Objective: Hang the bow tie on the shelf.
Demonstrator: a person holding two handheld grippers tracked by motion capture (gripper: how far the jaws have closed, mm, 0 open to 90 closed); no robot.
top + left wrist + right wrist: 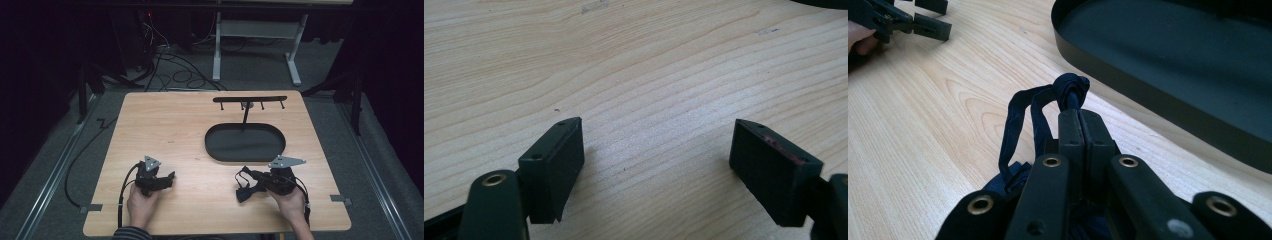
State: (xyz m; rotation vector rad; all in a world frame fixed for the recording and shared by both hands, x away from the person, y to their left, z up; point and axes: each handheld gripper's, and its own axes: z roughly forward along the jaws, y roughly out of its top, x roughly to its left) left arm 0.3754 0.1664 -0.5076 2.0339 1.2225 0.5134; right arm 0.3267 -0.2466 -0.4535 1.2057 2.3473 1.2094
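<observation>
Dark fabric strap [1068, 92] in right gripper [1079, 117]

A light wooden table [165, 125] is seen on grey carpet [60, 150]. A black oval tray [245, 144] is placed right of the table's centre, with a thin post rising from its far rim to a black bar fitted with small pegs [250, 100]. Loose black cables [175, 75] and a white table frame [257, 37] are observed on the floor beyond.

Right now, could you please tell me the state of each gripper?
Left gripper: jaws open, nothing between them.
Right gripper: jaws shut on a dark blue fabric strap.
</observation>
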